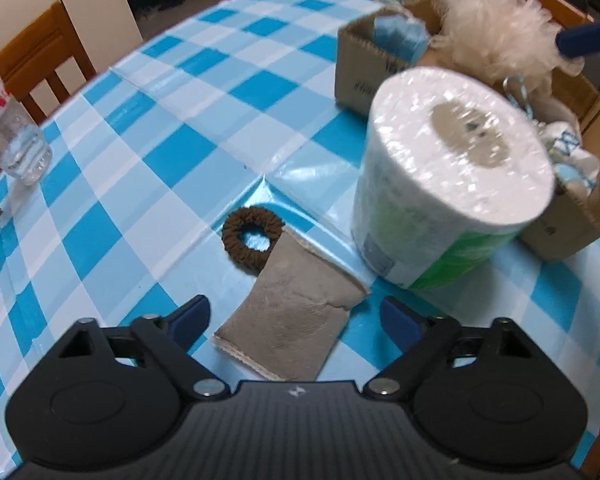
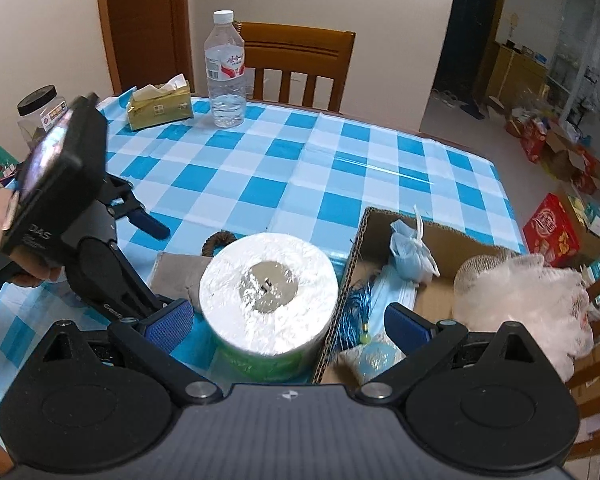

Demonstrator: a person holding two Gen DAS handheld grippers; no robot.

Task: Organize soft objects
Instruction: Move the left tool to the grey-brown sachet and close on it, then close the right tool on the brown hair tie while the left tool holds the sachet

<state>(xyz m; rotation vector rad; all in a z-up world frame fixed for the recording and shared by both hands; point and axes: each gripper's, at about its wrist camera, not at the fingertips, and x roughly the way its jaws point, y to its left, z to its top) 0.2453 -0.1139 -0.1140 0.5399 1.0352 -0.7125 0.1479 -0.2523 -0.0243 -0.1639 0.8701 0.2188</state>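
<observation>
I hold my right gripper (image 2: 288,320) with fingers spread around the wrapped toilet paper roll (image 2: 268,304), which stands on the table (image 2: 340,168) against the cardboard box (image 2: 348,280), ready for loading. My left gripper (image 1: 294,316) hovers, fingers spread, over the grey pouch (image 1: 292,312) beside the roll.

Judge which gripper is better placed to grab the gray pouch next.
Left. The left gripper is open with the gray pouch lying between its fingers. The right gripper hangs open over the tissue roll and cardboard box.
</observation>
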